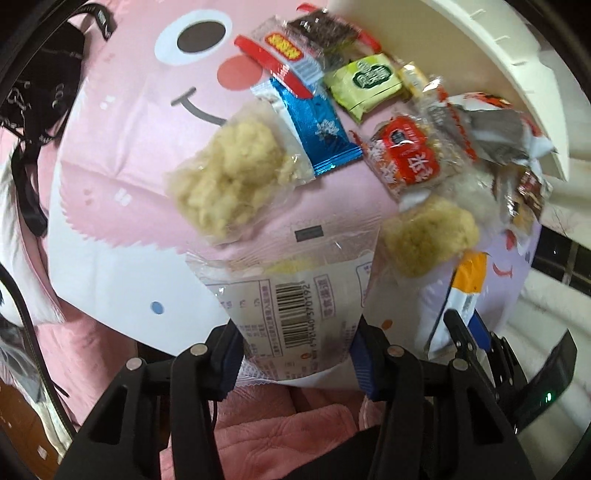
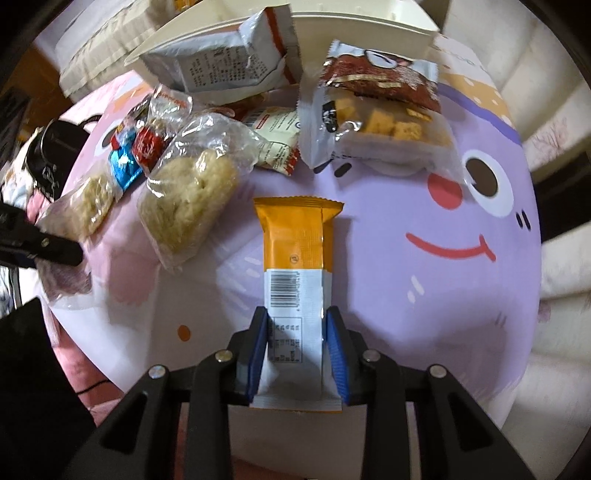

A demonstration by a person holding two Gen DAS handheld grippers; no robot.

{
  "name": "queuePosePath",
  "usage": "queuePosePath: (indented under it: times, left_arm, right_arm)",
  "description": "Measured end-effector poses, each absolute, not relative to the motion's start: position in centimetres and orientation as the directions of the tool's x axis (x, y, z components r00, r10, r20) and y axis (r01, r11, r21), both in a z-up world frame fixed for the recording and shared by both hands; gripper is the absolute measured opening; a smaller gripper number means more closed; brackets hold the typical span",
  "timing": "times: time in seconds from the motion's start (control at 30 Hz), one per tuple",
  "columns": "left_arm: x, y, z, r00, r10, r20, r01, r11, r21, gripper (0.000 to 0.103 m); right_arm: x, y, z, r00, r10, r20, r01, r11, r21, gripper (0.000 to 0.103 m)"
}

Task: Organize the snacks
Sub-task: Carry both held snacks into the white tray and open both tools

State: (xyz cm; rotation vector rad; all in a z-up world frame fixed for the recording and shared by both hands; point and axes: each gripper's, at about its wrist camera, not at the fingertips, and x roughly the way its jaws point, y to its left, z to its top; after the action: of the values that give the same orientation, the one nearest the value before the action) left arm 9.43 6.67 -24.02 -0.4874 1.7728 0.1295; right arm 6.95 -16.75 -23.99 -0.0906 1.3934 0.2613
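Observation:
My left gripper (image 1: 295, 354) is shut on a clear and white barcode packet (image 1: 295, 291), which hangs over the pink cartoon-face mat (image 1: 122, 155). In the right wrist view, my right gripper (image 2: 297, 350) is shut on the lower end of an orange and white bar packet (image 2: 295, 240) that lies lengthwise on the purple cartoon-face mat (image 2: 424, 314), with both blue pads against its sides. The same orange packet (image 1: 467, 280) and the right gripper's fingers (image 1: 458, 332) show at the right of the left wrist view. Loose snacks are piled at the far side of both mats.
The pile holds pale rice-cake packets (image 1: 225, 173) (image 2: 188, 199), a blue packet (image 1: 314, 125), a green one (image 1: 365, 81), a red one (image 1: 406, 155) and a cracker bag (image 2: 380, 110). A white tray (image 1: 480, 55) (image 2: 332, 26) stands behind. Black straps (image 1: 44, 110) lie left, on pink bedding (image 1: 288, 417).

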Motion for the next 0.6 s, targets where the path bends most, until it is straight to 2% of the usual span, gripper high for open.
queuePosePath:
  times: [0.3,0.6]
  left_arm:
    - [10.9,7.2,-20.0,-0.127,-0.252,-0.959,-0.26,0.942,-0.213,0.049]
    - [13.5,6.8,-13.1,-0.012,-0.219,-0.976,-0.116,0.97,-0.216,0.049]
  right_arm:
    - [6.1,-18.0,-20.5,0.232,0.109,-0.966,-0.111,0.99,0.085,0.031]
    - [7.5,-19.0,-14.7,0.365,0.115,-0.924,-0.069,0.993,0.096,0.032]
